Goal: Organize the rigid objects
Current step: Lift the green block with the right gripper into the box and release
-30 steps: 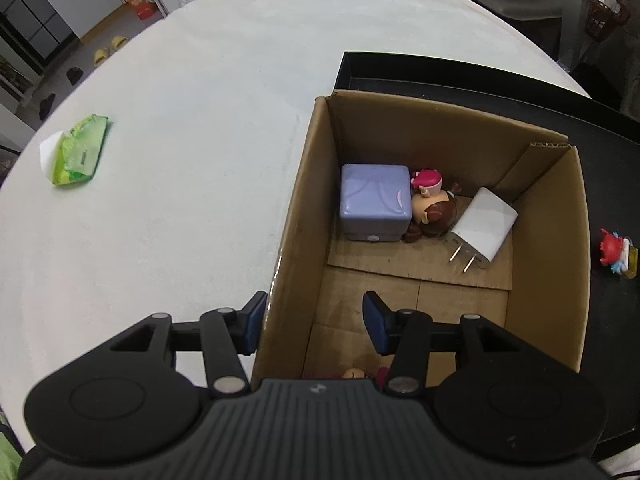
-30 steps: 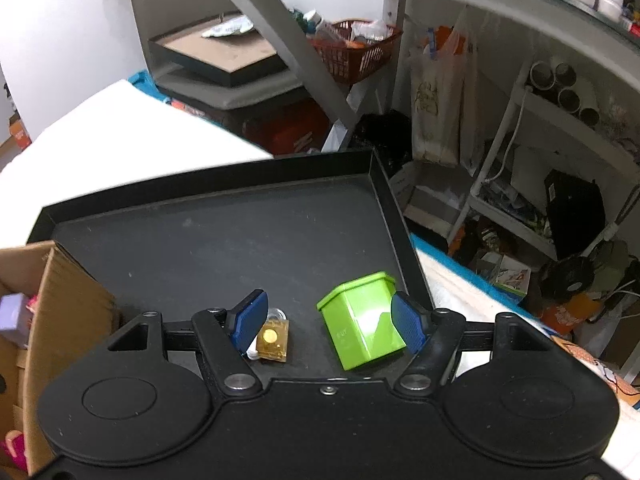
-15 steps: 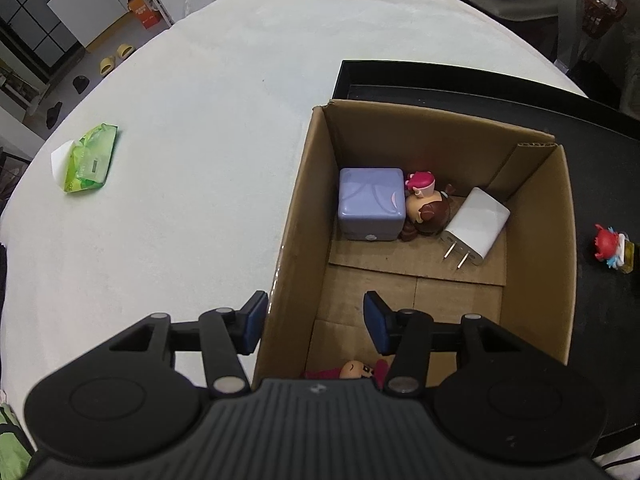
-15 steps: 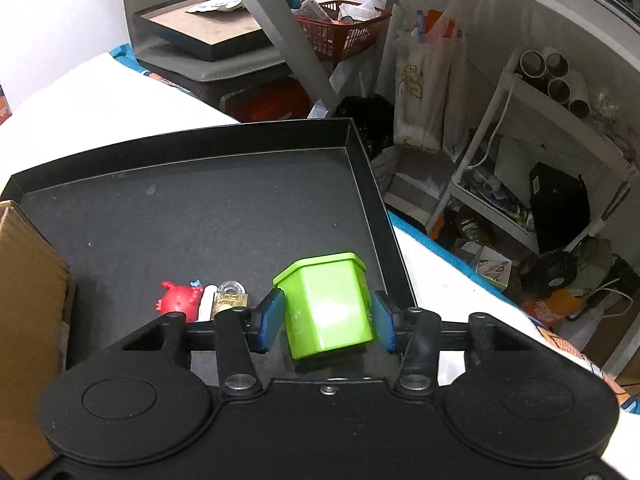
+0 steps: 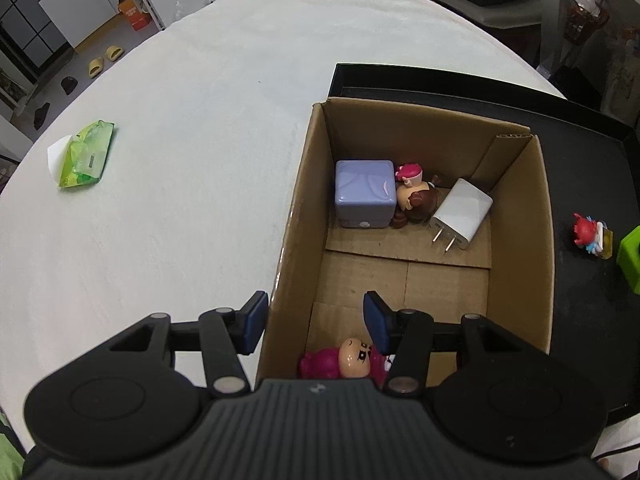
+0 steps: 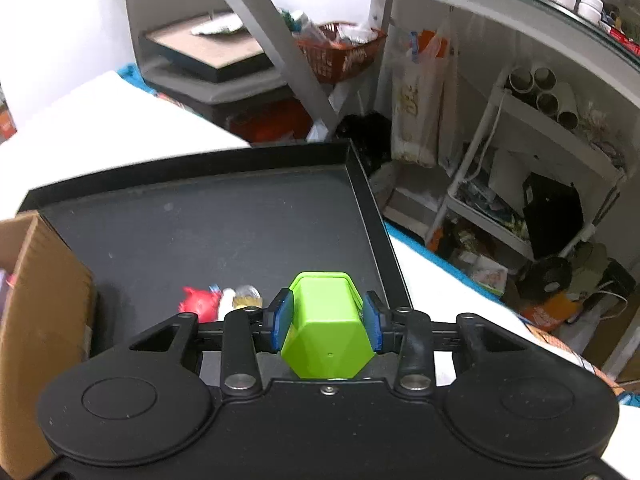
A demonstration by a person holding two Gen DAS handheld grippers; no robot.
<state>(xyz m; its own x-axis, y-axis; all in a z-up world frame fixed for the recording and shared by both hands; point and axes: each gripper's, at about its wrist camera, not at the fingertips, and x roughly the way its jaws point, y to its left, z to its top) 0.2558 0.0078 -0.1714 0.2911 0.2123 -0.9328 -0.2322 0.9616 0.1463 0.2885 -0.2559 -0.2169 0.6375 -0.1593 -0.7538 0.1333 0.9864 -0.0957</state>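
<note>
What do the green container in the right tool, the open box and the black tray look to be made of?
Green container: likely moulded plastic, smooth with a slight sheen and crisp facets. Box: corrugated cardboard, matte brown, with fluting visible at the cut rim. Black tray: smooth, matte and dusty with a thin raised lip; plastic or coated metal, can't tell which. The right tool is clamped on the container's sides.

A white-covered table (image 5: 192,168) carried a green wipes packet (image 5: 84,155) near its left edge. A black tray (image 5: 592,280) lay on its right side, well apart from the packet, with a cardboard box (image 5: 516,216) beside or on it.
</note>
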